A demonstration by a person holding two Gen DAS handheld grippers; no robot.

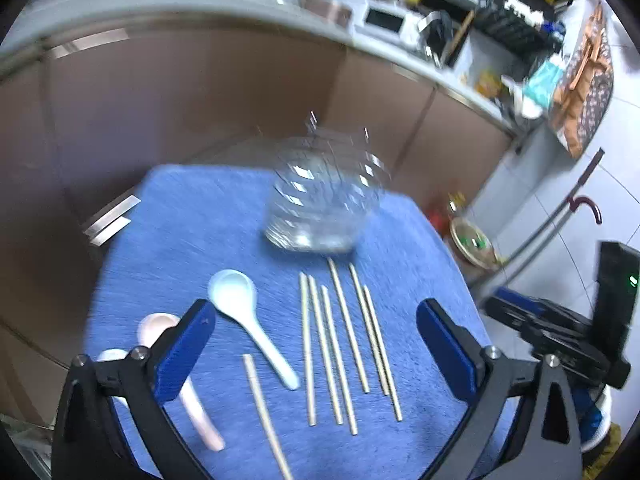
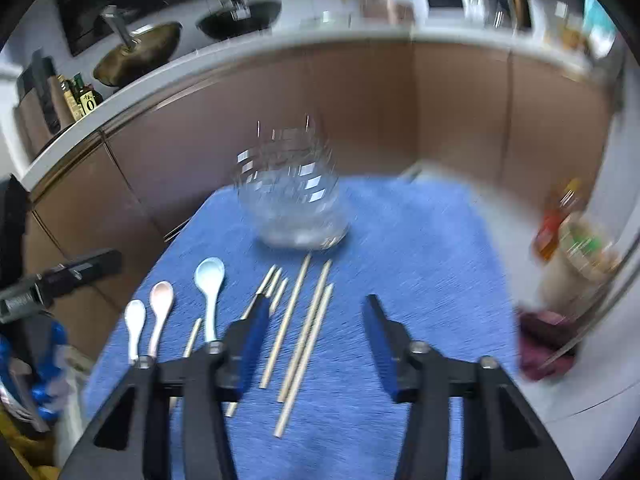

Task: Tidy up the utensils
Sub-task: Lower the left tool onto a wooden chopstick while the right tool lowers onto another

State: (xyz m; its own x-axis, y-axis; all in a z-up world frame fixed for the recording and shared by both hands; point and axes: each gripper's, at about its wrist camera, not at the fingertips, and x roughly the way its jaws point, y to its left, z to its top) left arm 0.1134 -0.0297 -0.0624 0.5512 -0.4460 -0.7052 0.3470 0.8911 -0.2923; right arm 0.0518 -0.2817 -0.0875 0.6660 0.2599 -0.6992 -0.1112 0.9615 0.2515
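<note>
A clear glass jar (image 1: pixel 324 196) stands empty at the far side of a blue cloth (image 1: pixel 200 224); it also shows in the right wrist view (image 2: pixel 294 196). Several wooden chopsticks (image 1: pixel 340 344) lie side by side in front of it, also in the right wrist view (image 2: pixel 304 340). A pale blue spoon (image 1: pixel 248 316), a pink spoon (image 1: pixel 192 396) and a white spoon (image 1: pixel 112 356) lie to their left. In the right wrist view the spoons are pale blue (image 2: pixel 210 292), pink (image 2: pixel 160 312) and white (image 2: pixel 134 328). My left gripper (image 1: pixel 316 348) is open above the chopsticks. My right gripper (image 2: pixel 316 340) is open above them too.
Brown cabinet fronts (image 1: pixel 200 92) under a grey counter stand close behind the cloth-covered table. Pans (image 2: pixel 136 52) sit on the stove. Bottles and a jar (image 2: pixel 576 236) stand on the floor at the right. The other gripper shows at the right edge (image 1: pixel 560 340).
</note>
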